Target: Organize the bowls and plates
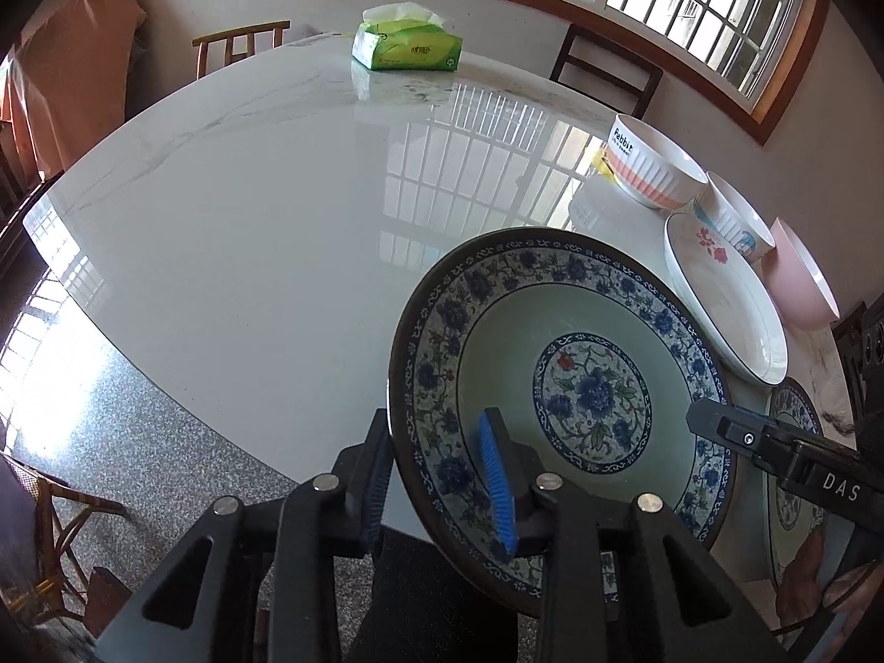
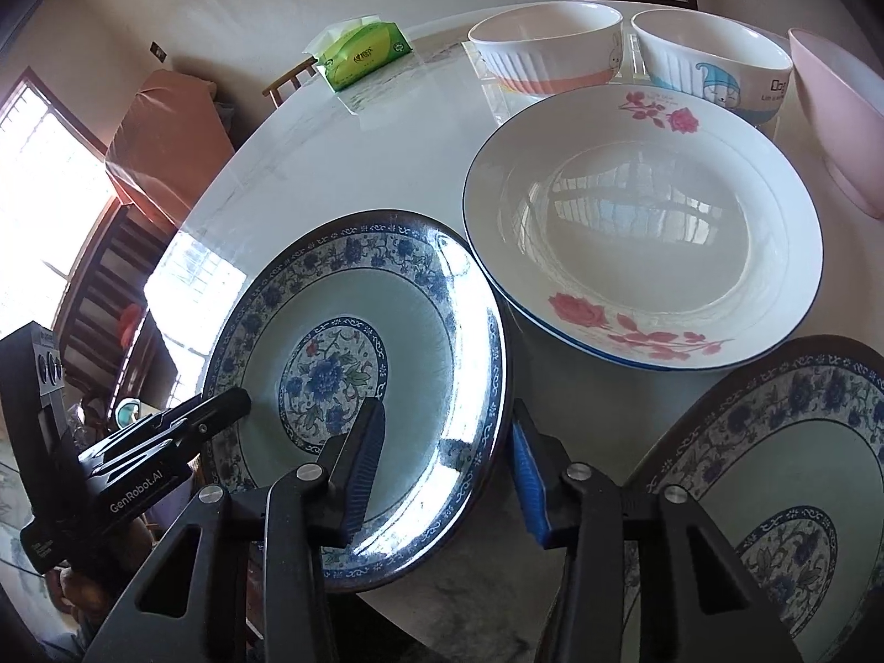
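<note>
your left tool (image 1: 442, 475) and right tool (image 2: 447, 458) each straddle the blue-patterned plate (image 2: 420, 320) rim on opposite sides; pad contact is unclear, so i cannot tell the grip.

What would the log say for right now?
left fingers: astride blue plate rim | right fingers: astride opposite rim | grip: unclear
</note>
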{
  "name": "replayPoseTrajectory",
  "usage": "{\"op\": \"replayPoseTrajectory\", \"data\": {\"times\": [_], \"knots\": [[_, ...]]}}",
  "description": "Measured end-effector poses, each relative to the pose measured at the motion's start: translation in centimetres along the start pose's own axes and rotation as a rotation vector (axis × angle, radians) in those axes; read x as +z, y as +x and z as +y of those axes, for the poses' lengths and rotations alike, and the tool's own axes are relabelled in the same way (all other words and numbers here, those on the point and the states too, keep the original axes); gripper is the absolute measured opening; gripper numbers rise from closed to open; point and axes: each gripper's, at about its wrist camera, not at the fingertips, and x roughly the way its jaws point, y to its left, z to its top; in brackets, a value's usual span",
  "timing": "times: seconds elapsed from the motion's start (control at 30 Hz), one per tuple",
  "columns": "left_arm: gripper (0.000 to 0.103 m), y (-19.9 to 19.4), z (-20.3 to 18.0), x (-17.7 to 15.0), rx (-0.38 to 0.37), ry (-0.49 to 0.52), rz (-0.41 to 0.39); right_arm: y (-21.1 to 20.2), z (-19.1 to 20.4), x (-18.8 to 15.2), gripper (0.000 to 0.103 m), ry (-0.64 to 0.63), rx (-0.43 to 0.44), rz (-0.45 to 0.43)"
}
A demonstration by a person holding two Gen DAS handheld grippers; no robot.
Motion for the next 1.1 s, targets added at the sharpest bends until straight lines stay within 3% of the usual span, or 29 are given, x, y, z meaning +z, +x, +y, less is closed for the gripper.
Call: {"op": "replayPoseTrajectory", "data": {"times": [0.37,0.77,1.1], "knots": [[0.030,-0.2,2.7,2.6,0.069,-0.020,-0.069,1.8,2.5,1.6,0.039,-0.032,0.028,-0.005],[0.030,1.5,4.5,3.6,0.092,-0.044,-0.065,3.1,4.0,2.3,0.039,-0.052,0.028,-0.008],[0.034,-0.7,3.2,2.8,0.185,0.028,-0.172,2.2,4.3,1.7,0.040,-0.042,0.026,-0.028]]}}
